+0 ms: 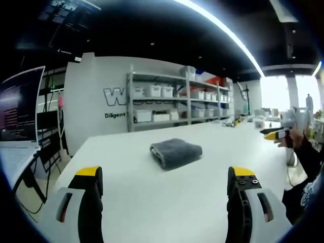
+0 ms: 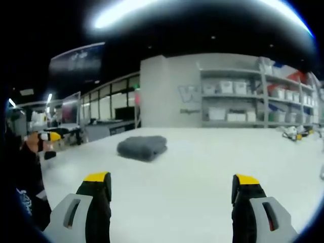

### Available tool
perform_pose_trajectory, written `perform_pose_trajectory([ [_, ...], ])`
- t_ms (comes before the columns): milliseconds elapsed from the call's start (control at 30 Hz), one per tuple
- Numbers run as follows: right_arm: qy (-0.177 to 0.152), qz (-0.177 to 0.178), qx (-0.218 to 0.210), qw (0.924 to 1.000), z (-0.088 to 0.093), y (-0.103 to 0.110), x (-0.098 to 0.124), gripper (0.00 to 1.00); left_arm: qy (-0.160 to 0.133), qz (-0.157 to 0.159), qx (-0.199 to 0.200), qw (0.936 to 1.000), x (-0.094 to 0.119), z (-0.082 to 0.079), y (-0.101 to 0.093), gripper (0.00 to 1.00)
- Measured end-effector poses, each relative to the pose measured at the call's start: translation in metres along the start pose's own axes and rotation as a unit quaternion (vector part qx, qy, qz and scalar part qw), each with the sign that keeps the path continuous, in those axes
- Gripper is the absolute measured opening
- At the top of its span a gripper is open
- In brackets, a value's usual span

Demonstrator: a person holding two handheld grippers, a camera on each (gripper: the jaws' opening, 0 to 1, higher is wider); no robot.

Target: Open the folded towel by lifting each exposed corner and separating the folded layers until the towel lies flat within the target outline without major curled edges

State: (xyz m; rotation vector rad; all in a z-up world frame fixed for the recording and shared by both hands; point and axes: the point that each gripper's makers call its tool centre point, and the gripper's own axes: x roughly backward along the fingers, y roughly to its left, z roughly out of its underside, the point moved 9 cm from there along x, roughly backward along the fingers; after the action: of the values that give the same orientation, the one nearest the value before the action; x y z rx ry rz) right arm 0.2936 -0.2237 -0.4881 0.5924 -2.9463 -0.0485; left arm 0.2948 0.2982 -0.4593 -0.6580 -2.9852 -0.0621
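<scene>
Left gripper view looks along the left gripper [image 1: 164, 174], whose 2 yellow-tipped jaws stand wide apart with nothing between them, low over a white table [image 1: 152, 202]. Ahead of the jaws, well apart from them and roughly on the midline between them, lies the folded towel [image 1: 175, 152], a grey, thick bundle still folded into a compact rectangle, resting flat on the table top. At the right edge of this view a person's hand [image 1: 291, 137] in a dark sleeve [image 1: 309, 162] holds the right gripper, seen only as a small yellow and black tip, above the table's far right side. Behind the table stands a grey shelving unit [image 1: 177, 98] with white bins, set against a white wall with dark lettering, and a monitor [image 1: 20, 104] sits at the left. Right gripper view shows the right gripper [image 2: 172, 185] likewise spread open and empty above the same table [image 2: 202, 167]. The towel [image 2: 142, 147] lies ahead and left of centre, nearer the left jaw's line, not touched by either tool. At the left edge the left gripper [image 2: 45, 137] appears as a small yellow tip beside a dark sleeve [image 2: 20, 182]. The shelving unit [image 2: 243, 101] fills the right background.
</scene>
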Motion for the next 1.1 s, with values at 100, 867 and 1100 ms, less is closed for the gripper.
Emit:
perform_pose_trajectory([
  [100, -0.002, 0.005, -0.004, 1.0000, -0.0016, -0.0026, -0.0009, 1.00, 0.003, 0.000, 0.001, 1.0000, -0.0010, -0.0003, 0.0016, 1.00],
  [867, 0.013, -0.007, 0.009, 0.9999, 0.0020, 0.0024, 0.0006, 1.00, -0.020, 0.012, 0.009, 0.9997, 0.0022, -0.0020, -0.0004, 1.00],
  [1100, 0.011, -0.007, 0.008, 0.9999, -0.0014, 0.0026, -0.0016, 1.00, -0.013, 0.020, 0.016, 0.9996, -0.0004, 0.0002, -0.0005, 1.00],
])
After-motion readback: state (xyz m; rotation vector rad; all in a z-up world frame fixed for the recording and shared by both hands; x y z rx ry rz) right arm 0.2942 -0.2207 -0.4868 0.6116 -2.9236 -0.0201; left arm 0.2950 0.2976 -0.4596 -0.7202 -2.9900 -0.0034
